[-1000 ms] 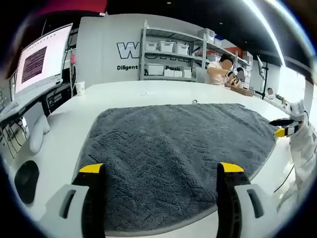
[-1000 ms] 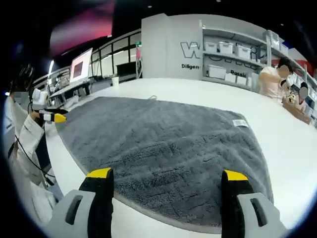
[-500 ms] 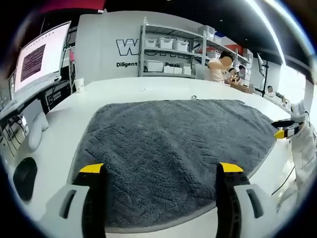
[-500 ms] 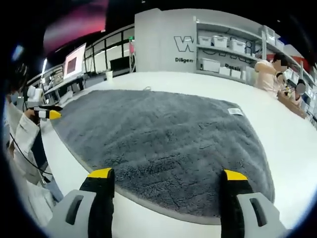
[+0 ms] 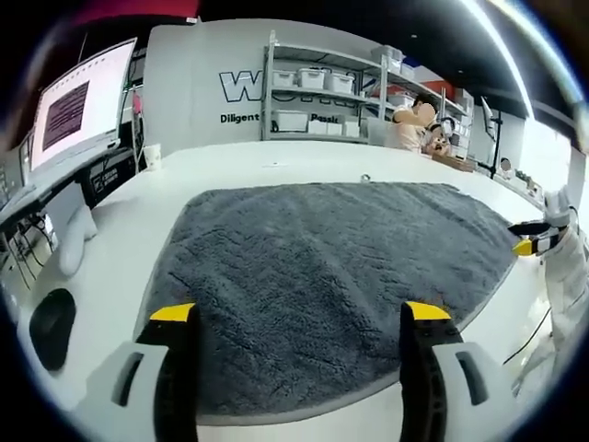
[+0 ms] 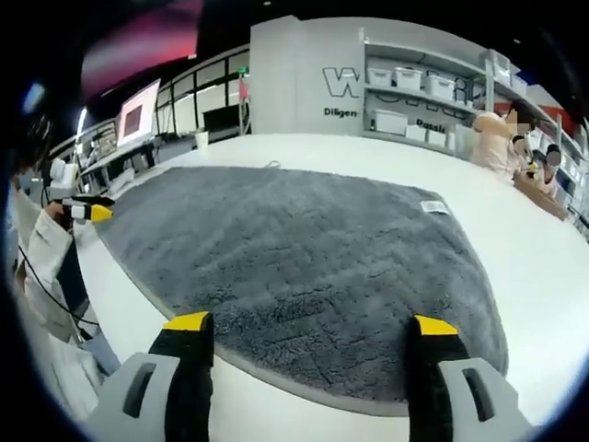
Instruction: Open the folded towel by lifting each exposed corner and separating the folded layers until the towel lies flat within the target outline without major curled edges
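Right gripper view shows a white tag [image 6: 433,207] at 2 o'clock on the grey towel [image 6: 294,267], spread flat on the counter [image 6: 543,276]. Both hand-held grippers, left [image 5: 293,318] and right [image 6: 306,327], gape wide, empty.

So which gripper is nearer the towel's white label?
Right. The right gripper faces the white label across the towel; the left gripper sits at the opposite end.

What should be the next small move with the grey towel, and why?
Probably only a check: the fluffy grey towel already lies spread flat on the white table, both the left gripper and the right gripper are open, and no curled edge shows. Draw both back.
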Motion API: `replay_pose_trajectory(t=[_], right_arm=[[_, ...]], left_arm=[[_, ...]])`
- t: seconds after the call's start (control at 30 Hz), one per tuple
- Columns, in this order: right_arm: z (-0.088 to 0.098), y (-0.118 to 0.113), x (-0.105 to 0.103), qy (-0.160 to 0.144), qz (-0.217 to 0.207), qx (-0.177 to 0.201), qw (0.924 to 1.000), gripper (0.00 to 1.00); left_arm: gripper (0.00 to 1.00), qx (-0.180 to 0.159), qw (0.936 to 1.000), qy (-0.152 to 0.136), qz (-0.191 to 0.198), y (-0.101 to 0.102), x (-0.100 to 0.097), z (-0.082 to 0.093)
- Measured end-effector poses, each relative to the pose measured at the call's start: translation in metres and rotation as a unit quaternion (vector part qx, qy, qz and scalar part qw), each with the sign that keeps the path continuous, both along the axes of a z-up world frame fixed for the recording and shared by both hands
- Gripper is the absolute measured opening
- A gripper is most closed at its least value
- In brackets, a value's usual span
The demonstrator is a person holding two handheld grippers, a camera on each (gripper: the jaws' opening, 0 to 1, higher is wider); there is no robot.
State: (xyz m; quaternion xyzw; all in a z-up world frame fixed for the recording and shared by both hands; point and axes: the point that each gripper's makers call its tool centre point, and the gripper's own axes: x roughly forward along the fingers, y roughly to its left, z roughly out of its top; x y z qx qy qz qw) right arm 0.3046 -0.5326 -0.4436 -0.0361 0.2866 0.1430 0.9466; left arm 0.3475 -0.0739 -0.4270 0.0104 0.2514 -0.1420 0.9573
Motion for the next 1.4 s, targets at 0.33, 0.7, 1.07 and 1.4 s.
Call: replay_pose_trajectory(t=[0.33,0.7,1.07,1.4], right_arm=[[0.031,-0.033,0.007,-0.053,-0.048,0.009,0.9974,0.76],[0.053,-0.053,0.018,-0.089,-0.058,-0.021,0.9941,0.72],[0.031,-0.040,0.007,-0.049,-0.064,-0.010,0.9967,0.95],[0.030,-0.037,-0.008,-0.042,-0.060,-0.023,0.9971,0.99]], left_arm=[[0.84,0.011,0.9994,-0.023,0.024,0.028,0.002,0.019],[0.59,0.042,0.9957,-0.080,0.020,0.066,0.045,0.067],[0.48,0.033,0.9955,-0.089,0.010,0.073,0.134,0.084],[0.35,0.058,0.9943,-0.086,0.025,0.089,0.201,0.083]])
